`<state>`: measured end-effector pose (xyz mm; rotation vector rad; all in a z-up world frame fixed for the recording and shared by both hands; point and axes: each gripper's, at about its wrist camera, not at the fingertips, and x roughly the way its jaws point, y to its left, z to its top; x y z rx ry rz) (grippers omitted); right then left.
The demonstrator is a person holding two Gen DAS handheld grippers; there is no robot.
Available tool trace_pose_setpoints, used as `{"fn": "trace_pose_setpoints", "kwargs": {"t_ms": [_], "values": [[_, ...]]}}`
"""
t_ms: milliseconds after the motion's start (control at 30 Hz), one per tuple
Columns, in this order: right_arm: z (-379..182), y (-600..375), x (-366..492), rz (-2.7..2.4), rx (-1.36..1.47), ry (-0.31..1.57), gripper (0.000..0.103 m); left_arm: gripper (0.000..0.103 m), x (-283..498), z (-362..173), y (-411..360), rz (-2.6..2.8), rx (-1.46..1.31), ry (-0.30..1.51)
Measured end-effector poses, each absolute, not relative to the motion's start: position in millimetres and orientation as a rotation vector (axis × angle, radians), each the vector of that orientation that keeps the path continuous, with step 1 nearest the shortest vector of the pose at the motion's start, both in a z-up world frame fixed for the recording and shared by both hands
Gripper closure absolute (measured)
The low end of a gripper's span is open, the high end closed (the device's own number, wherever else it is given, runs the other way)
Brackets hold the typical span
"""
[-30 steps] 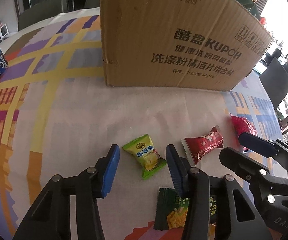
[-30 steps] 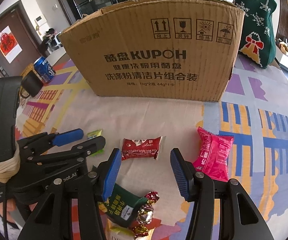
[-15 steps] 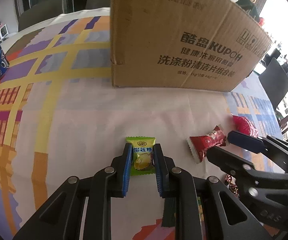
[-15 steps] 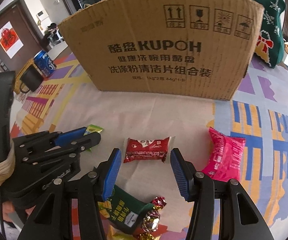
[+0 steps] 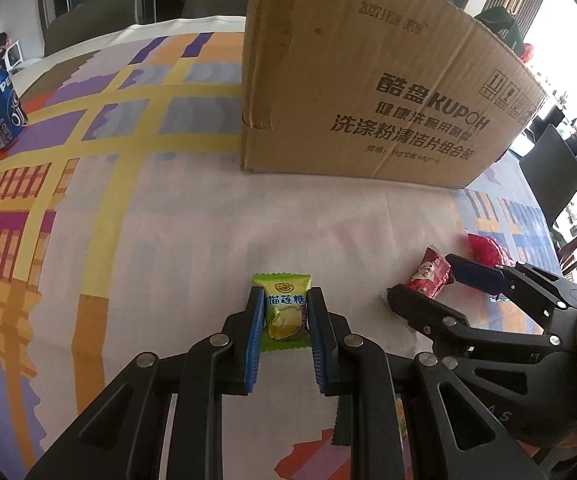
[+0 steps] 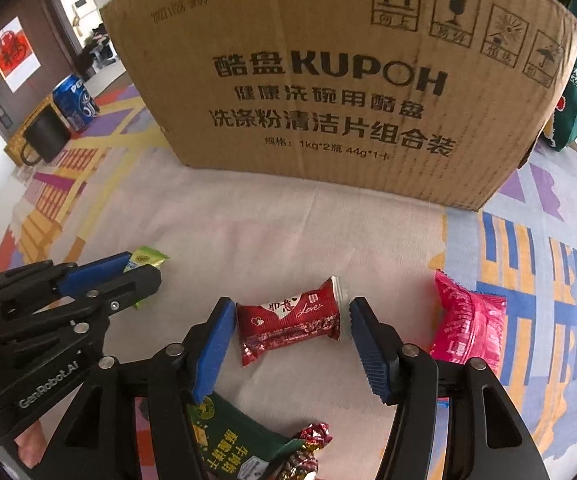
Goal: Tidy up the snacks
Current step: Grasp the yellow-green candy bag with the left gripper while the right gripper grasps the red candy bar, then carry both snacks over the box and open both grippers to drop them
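My left gripper (image 5: 286, 293) is shut on a green durian candy packet (image 5: 287, 312) that lies on the patterned tablecloth (image 5: 168, 220). In the right wrist view the left gripper (image 6: 144, 266) shows at the left with the green packet (image 6: 148, 256) poking out past its tips. My right gripper (image 6: 292, 306) straddles a red candy packet (image 6: 288, 320); its jaws are opening and the pads stand just clear of the packet's ends. The left wrist view shows the right gripper (image 5: 428, 284) around that red packet (image 5: 426, 276).
A large cardboard box (image 6: 328, 80) stands close behind the snacks. A pink packet (image 6: 466, 324) lies to the right. A dark green packet (image 6: 240, 440) and foil-wrapped sweets (image 6: 312, 436) lie under my right gripper. A blue soda can (image 6: 76, 102) and black mug (image 6: 46, 136) are far left.
The left gripper closed on the green packet. The right gripper sank closer to the cloth around the red packet, and its jaws have widened.
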<state>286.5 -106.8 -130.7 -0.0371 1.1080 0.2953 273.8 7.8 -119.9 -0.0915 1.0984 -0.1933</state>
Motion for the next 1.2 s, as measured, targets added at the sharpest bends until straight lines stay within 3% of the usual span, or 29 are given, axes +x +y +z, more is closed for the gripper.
{"fn": "trace_pose_setpoints", "kwargs": {"t_ms": [167, 233, 633, 1200], "values": [[-131, -106, 283, 0.292, -0.061, 1.098, 0.047, 0.081, 272, -118, 7, -0.198, -0.092, 1.091], [-130, -107, 281, 0.296, -0.064, 1.092, 0.058, 0.081, 272, -117, 7, -0.199, -0.091, 1.088], [-114, -123, 270, 0.271, -0.012, 1.041, 0.058, 0.081, 262, -99, 1, -0.217, -0.070, 1.036], [-35, -150, 250, 0.285, 0.053, 0.869, 0.058, 0.081, 251, -17, -5, -0.248, -0.061, 0.848]]}}
